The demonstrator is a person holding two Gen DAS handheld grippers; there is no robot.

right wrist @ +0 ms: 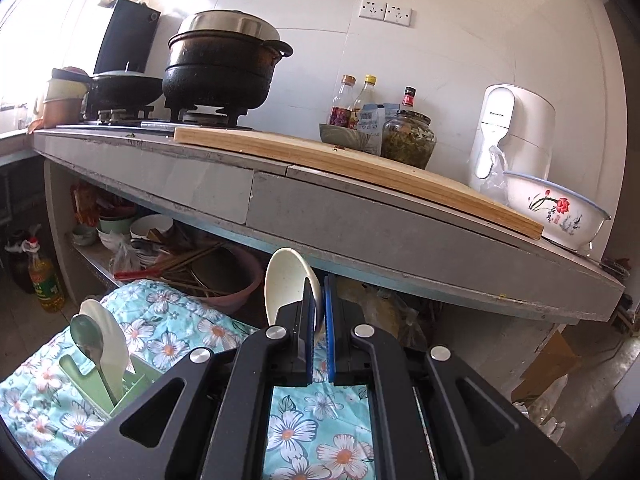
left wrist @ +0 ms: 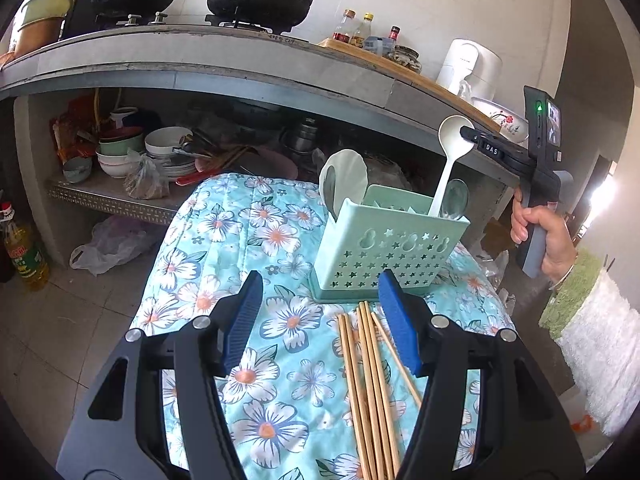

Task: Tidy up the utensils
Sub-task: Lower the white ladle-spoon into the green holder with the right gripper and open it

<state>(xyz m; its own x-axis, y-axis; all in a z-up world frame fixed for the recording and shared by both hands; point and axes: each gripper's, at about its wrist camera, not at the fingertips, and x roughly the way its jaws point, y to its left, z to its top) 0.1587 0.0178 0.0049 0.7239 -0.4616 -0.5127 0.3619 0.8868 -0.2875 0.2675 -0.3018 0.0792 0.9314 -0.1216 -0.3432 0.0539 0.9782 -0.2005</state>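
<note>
1. Utensils are split between two places: some stand in the mint-green caddy (left wrist: 390, 248), the rest lie loose on the flowered cloth (left wrist: 224, 248) that covers the tabletop.
2. The left tongs (left wrist: 328, 320) hang wide open and empty above the cloth, the caddy at their 12 o'clock. The right-hand finger hovers over the chopsticks (left wrist: 368, 392), likely lined up to gather them next.
3. The chopsticks lie flat in a loose bundle, tips toward the caddy's base; I count about six, though overlaps make that uncertain.
4. In the caddy's left compartment, a white rice paddle (left wrist: 346, 184) and one metal spoon (left wrist: 330, 192) stand handle-down, so they stay upright and drain.
5. The right tongs (right wrist: 319, 320) are clamped on the white ladle (left wrist: 450, 152) near its bowl, its handle already down inside the caddy's right compartment beside a second metal spoon (left wrist: 456, 198). Gripping it high keeps the tongs out of the caddy.
</note>
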